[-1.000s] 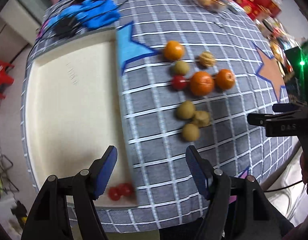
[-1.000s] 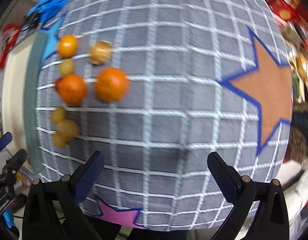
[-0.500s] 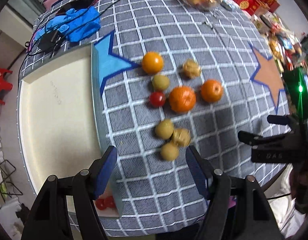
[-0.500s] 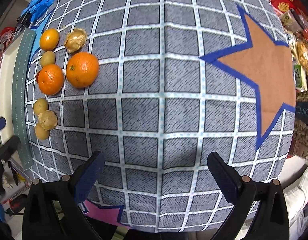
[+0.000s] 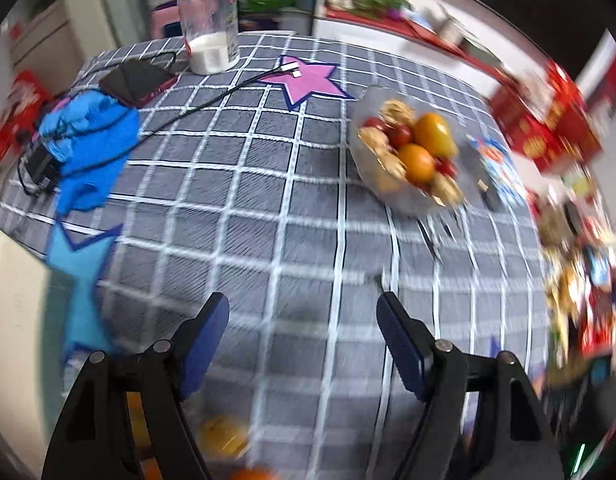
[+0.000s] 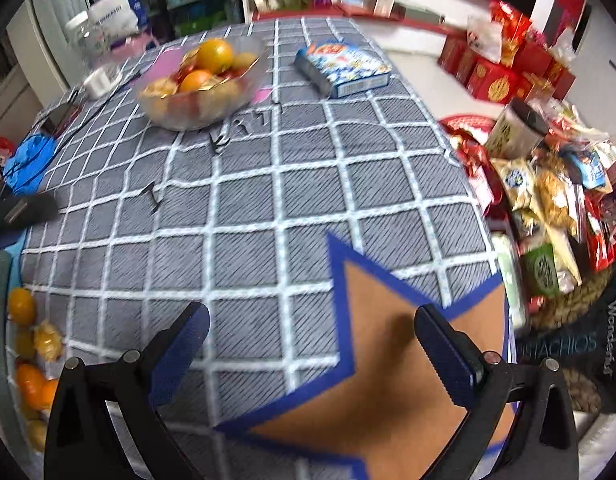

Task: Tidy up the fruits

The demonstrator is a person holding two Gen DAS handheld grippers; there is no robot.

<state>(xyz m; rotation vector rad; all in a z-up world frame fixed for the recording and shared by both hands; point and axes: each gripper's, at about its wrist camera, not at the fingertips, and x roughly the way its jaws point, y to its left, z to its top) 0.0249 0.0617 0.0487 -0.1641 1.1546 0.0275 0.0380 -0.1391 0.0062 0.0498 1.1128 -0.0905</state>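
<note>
Clear glass, the fruit bowl [image 5: 408, 152] sits well beyond both sets of jaws, while the left gripper [image 5: 304, 332], just opening wider, and the right gripper [image 6: 312, 344] gape empty, seemingly readied for the loose oranges [image 6: 22, 306] lying beside them.

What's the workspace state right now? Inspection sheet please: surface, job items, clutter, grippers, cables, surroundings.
Surface: grey checked tablecloth with star patches; cream tray at its left edge.
Job's things: clear fruit bowl holding oranges, tomatoes and husked fruit; loose oranges and small fruits on the cloth beside the tray.
Clutter: blue cloth, phone, jar, blue box.
Grippers: left gripper open, jaws just opened further, nothing between them; right gripper open, empty, over the orange star.
Cables: black cable from the pink star to the blue cloth.
Surroundings: snack packets and red boxes off the right edge.
</note>
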